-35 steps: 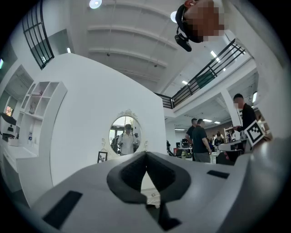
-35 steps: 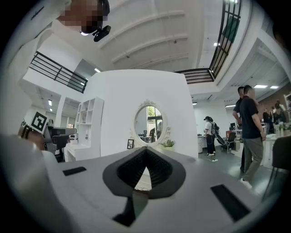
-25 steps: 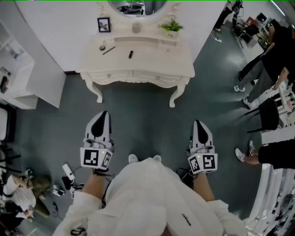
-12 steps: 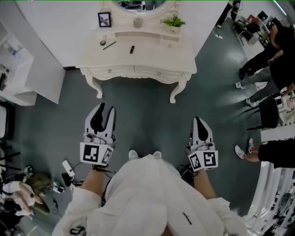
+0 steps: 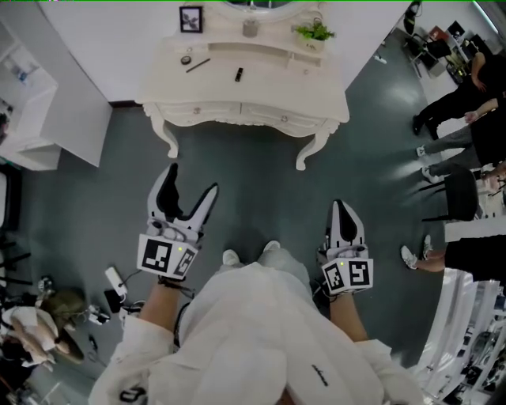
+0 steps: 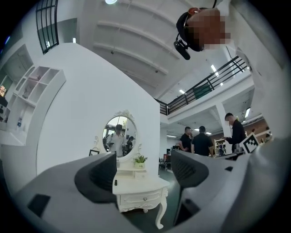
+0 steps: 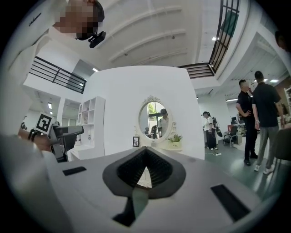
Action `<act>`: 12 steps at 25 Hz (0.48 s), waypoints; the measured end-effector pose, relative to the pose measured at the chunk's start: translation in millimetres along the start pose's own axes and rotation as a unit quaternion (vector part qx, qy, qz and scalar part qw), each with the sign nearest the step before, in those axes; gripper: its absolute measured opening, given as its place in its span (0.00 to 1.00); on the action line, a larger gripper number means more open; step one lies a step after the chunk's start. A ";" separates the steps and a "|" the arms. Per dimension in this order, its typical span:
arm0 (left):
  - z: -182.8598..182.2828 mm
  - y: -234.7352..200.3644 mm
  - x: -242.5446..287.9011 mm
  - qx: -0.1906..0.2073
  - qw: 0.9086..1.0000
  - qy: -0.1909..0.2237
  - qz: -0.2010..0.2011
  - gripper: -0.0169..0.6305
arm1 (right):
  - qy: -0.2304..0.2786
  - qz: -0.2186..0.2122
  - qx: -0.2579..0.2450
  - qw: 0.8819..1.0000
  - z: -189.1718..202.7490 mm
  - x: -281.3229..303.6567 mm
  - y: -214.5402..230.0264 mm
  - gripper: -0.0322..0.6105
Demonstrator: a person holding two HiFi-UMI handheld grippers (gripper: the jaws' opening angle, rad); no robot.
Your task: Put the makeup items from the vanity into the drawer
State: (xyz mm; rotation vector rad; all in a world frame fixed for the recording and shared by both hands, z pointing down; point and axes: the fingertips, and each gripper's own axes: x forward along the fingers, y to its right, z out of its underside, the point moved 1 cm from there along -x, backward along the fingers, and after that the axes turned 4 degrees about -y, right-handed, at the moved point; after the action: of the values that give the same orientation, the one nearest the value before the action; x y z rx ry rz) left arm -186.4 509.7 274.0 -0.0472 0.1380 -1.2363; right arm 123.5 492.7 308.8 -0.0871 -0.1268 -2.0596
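Note:
The white vanity (image 5: 261, 91) stands ahead at the top of the head view, its two front drawers (image 5: 202, 111) shut. On its top lie a small round compact (image 5: 186, 59), a dark pencil (image 5: 198, 65) and a black lipstick (image 5: 238, 74). My left gripper (image 5: 194, 177) hangs over the floor well short of the vanity; its jaws have just been opening and stand wide apart with nothing between them. In the left gripper view the vanity (image 6: 136, 193) shows between the pads. My right gripper (image 5: 341, 207) is shut and empty, also short of the vanity, pointing at the oval mirror (image 7: 154, 120).
A framed picture (image 5: 190, 18), a cup (image 5: 251, 28) and a small plant (image 5: 315, 32) stand at the vanity's back. A white shelf unit (image 5: 32, 103) is at left. People (image 5: 466, 87) and a black chair (image 5: 462, 198) are at right. Cables and gear (image 5: 47, 316) lie lower left.
The left jaws went from shut to wide open. Both grippers and the person moved forward toward the vanity, which now sits higher in the head view.

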 end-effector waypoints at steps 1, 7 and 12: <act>0.9 -1.7 -0.5 0.000 1.000 0.000 0.001 0.58 | -0.001 -0.003 -0.002 1.000 0.7 1.6 -4.0 0.08; 7.5 -2.3 15.9 0.000 1.000 0.000 0.014 0.59 | 0.008 -0.010 -0.009 1.000 -4.5 18.9 -3.7 0.08; 9.5 -8.0 41.9 -0.016 1.000 0.000 0.009 0.59 | 0.009 -0.023 -0.007 1.000 -6.6 44.8 6.5 0.08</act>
State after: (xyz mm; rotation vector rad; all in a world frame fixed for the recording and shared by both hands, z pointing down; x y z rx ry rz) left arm -179.3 467.2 280.9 -0.0730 0.1583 -1.2158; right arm 108.0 449.7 307.8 -0.0742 -0.1031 -2.1072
